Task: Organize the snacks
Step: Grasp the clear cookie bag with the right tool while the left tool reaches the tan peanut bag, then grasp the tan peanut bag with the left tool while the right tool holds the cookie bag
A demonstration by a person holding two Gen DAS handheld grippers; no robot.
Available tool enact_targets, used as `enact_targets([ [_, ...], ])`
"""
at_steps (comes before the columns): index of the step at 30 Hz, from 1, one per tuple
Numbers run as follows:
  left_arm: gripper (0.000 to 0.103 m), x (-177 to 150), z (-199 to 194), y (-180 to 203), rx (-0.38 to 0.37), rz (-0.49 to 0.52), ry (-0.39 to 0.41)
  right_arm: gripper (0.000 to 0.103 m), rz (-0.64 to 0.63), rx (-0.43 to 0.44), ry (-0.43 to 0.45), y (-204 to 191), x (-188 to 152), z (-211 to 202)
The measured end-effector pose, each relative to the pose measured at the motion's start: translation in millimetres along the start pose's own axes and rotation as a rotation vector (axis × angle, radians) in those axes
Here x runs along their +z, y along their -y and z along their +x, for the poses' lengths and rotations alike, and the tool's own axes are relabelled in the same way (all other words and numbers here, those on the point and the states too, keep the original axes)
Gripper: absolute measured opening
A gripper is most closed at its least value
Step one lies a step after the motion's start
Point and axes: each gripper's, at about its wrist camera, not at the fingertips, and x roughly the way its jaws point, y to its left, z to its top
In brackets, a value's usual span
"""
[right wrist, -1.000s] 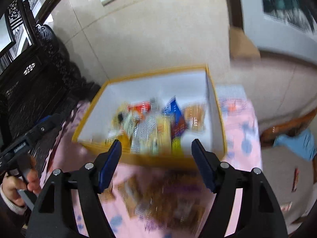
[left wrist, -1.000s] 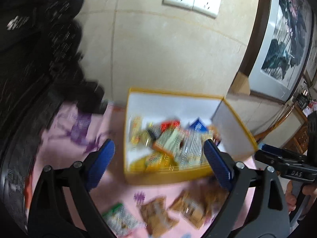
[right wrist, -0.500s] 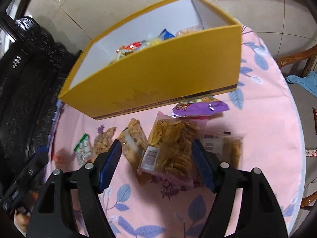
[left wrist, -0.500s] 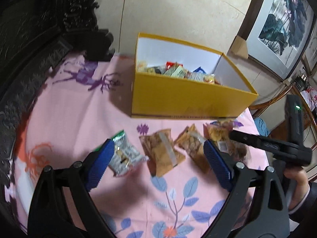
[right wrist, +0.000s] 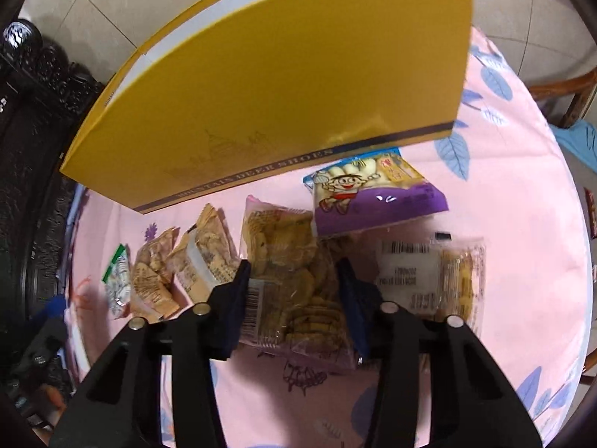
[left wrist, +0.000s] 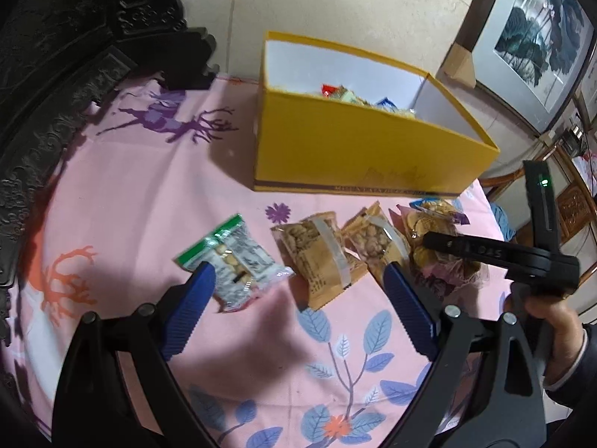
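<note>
Both claws have dropped toward the pink floral table (right wrist: 522, 224). Right claw (right wrist: 294, 298) is closing around the clear packet of golden crackers (right wrist: 294, 283) beside the yellow cardboard box (right wrist: 283, 86); pinch mid-packet, gently. Left claw (left wrist: 298, 298) hangs released.

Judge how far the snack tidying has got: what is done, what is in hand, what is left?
Done: several packets already lie in the yellow box. In hand: the right gripper is closing around the clear cracker bag. Left: the purple bag, the labelled bag, two tan packets and the green packet lie on the cloth; the left gripper hovers open.
</note>
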Motion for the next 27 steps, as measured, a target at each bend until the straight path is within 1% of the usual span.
enact_targets([
  [2, 0.093, 0.9, 6.4, 4.9, -0.008, 0.004, -0.006, 0.043, -0.005, 0.005, 0.0, 1.5, -5.8, -5.7],
  [6, 0.092, 5.8, 23.4, 19.2, -0.051, 0.011, -0.009, 0.043, 0.043, 0.057, -0.006, 8.7, -21.1, -19.4],
  [7, 0.092, 6.5, 27.6, 22.6, -0.05, 0.016, -0.006, 0.043, 0.055, 0.065, -0.015, 11.0, -25.8, -22.3],
  [9, 0.086, 7.1, 40.2, 28.4, -0.05, 0.018, -0.017, 0.044, 0.077, 0.066, -0.027, 13.0, -31.5, -24.3],
  [10, 0.085, 7.3, 46.0, 29.6, -0.052, 0.012, -0.027, 0.044, 0.09, 0.071, -0.035, 16.9, -34.9, -26.3],
  [12, 0.077, 6.6, 58.2, 30.3, -0.051, -0.004, -0.048, 0.044, 0.113, 0.073, -0.047, 22.9, -41.7, -28.8],
  [14, 0.073, 4.7, 70.9, 30.3, -0.032, -0.012, -0.079, 0.044, 0.118, 0.075, -0.055, 27.4, -46.7, -30.8],
  [18, 0.068, 2.1, 83.7, 22.7, -0.003, -0.042, -0.1, 0.044, 0.111, 0.077, -0.057, 28.4, -50.2, -32.7],
  [20, 0.068, 1.9, 86.7, 20.8, -0.009, -0.038, -0.098, 0.044, 0.114, 0.078, -0.055, 29.2, -48.8, -33.2],
  [22, 0.068, 3.0, 88.9, 21.9, 0.001, -0.021, -0.1, 0.044, 0.114, 0.08, -0.054, 31.4, -48.0, -33.9],
  [24, 0.073, 3.7, 93.0, 19.4, -0.003, -0.039, -0.109, 0.044, 0.107, 0.077, -0.052, 27.2, -47.5, -30.6],
  [25, 0.073, 3.5, 94.3, 17.1, -0.016, -0.058, -0.105, 0.044, 0.106, 0.077, -0.052, 25.5, -46.9, -29.5],
  [27, 0.073, 3.6, 95.9, 19.4, -0.006, -0.042, -0.102, 0.044, 0.107, 0.077, -0.05, 24.2, -47.7, -29.0],
])
